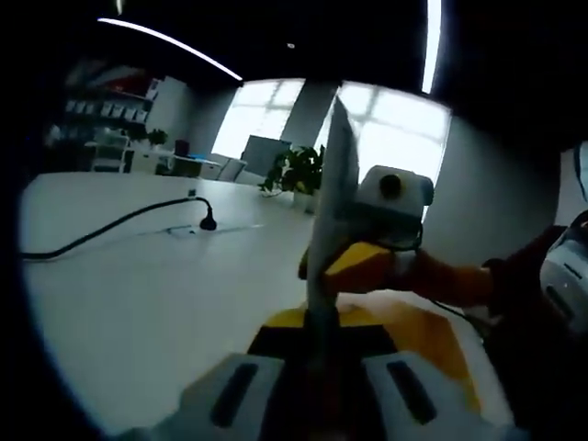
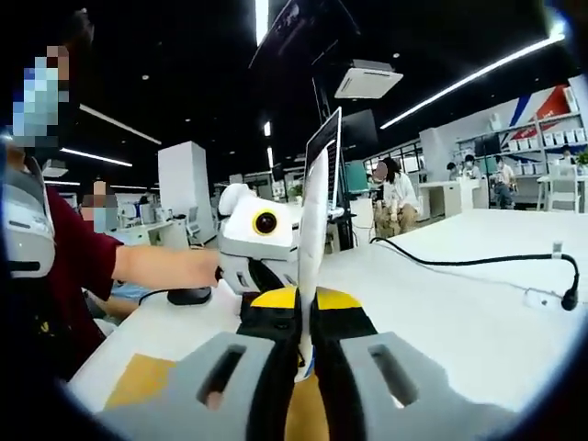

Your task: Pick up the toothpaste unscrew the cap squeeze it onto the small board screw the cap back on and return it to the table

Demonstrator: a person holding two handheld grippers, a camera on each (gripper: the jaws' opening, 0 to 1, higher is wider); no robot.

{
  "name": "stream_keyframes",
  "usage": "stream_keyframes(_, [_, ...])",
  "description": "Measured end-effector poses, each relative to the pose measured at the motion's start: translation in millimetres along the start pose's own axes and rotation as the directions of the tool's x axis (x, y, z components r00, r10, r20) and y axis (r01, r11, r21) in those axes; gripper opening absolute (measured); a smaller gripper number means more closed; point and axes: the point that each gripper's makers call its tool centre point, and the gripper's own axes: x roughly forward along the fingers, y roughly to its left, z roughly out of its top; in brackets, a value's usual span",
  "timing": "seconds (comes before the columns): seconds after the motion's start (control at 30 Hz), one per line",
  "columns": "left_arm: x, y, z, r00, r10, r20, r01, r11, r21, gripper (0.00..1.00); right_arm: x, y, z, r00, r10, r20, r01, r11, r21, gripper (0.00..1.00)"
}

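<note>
From my left gripper view I see a long white table [image 1: 138, 285] with a black cable [image 1: 110, 225] across it, bright windows [image 1: 266, 115] behind a potted plant [image 1: 294, 172], and a ceiling light strip [image 1: 170, 41]. In my right gripper view, the open office has a dark ceiling, a ceiling air unit [image 2: 367, 78], a white pillar [image 2: 184, 188] and shelves [image 2: 542, 133].

The toothpaste tube [image 1: 329, 220] presented a smooth, thin foil-like skin with a dull metallic sheen, flattened to a crimped edge. The table [image 2: 478, 312] had a smooth, matt white laminate-type surface, and the small board [image 2: 138, 378] lying on it looked like flat, matt tan wood or card. The cable [image 1: 110, 225] showed a matt black rubbery sheath.
</note>
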Motion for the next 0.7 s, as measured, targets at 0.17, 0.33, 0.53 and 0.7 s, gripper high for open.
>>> stream_keyframes(0.17, [0, -1.2, -0.3, 1.0, 0.004, -0.001, -0.004, 0.999, 0.038, 0.06, -1, 4, 0.6, 1.0, 0.006, 0.014, -0.006, 1.0, -0.027, 0.02])
stream_keyframes(0.33, [-1, 0.3, 1.2, 1.0, 0.009, 0.013, -0.01, 0.995, 0.097, 0.06, -1, 6, 1.6, 1.0, 0.0, 0.016, 0.001, 0.995, -0.097, 0.02])
stream_keyframes(0.53, [-2, 3.4, 4.5, 0.999, 0.023, 0.028, -0.028, 0.983, 0.182, 0.06, -3, 7, 3.4, 0.999, -0.006, 0.041, 0.015, 0.976, -0.217, 0.03])
stream_keyframes(0.7, [-1, 11.0, 9.1, 0.994, 0.097, 0.044, -0.106, 0.922, 0.372, 0.08, -2, 10, 3.2, 0.998, -0.051, 0.044, 0.065, 0.897, -0.437, 0.05])
